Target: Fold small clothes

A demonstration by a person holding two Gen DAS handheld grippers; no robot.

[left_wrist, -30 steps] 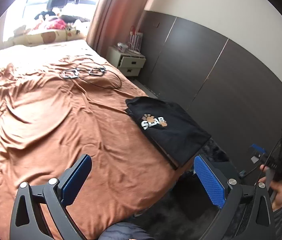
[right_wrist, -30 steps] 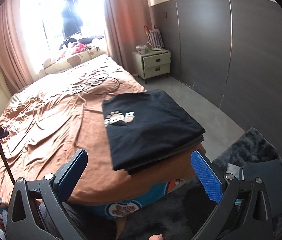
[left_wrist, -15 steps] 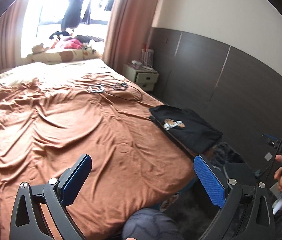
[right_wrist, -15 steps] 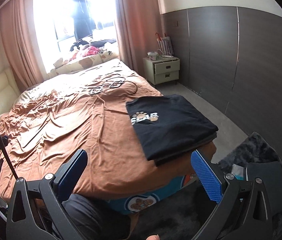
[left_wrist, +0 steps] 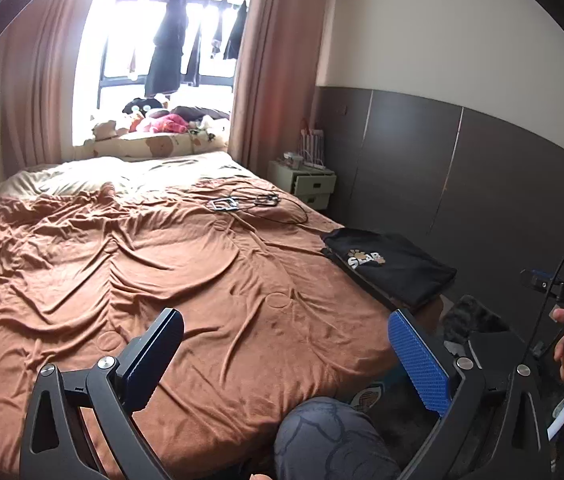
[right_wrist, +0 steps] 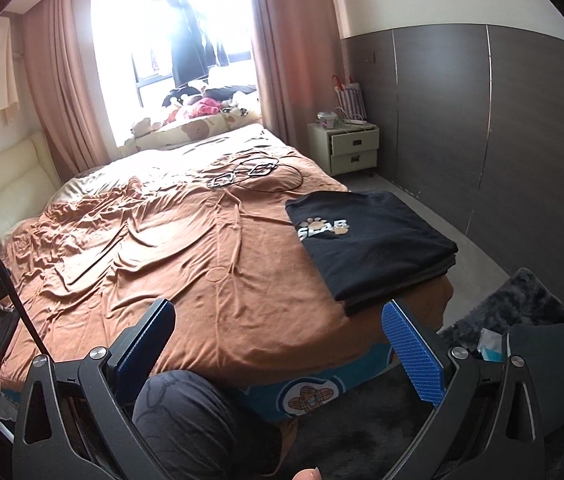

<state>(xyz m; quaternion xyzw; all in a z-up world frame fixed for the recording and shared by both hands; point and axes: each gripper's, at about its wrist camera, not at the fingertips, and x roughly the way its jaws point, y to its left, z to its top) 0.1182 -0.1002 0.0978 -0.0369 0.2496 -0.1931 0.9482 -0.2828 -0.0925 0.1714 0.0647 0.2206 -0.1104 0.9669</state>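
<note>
A folded black T-shirt with a white paw-print logo lies flat at the near right corner of the bed's rumpled rust-brown sheet, black cables coiled beyond it; my left claw and right claw both hang spread wide and empty above the bed's foot, a cream bedside cabinet against the dark-panelled wall

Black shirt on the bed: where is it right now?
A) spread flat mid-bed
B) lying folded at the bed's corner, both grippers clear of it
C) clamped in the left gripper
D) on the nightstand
B: the black shirt lies folded at the bed corner, with the left gripper and right gripper open and empty.
</note>
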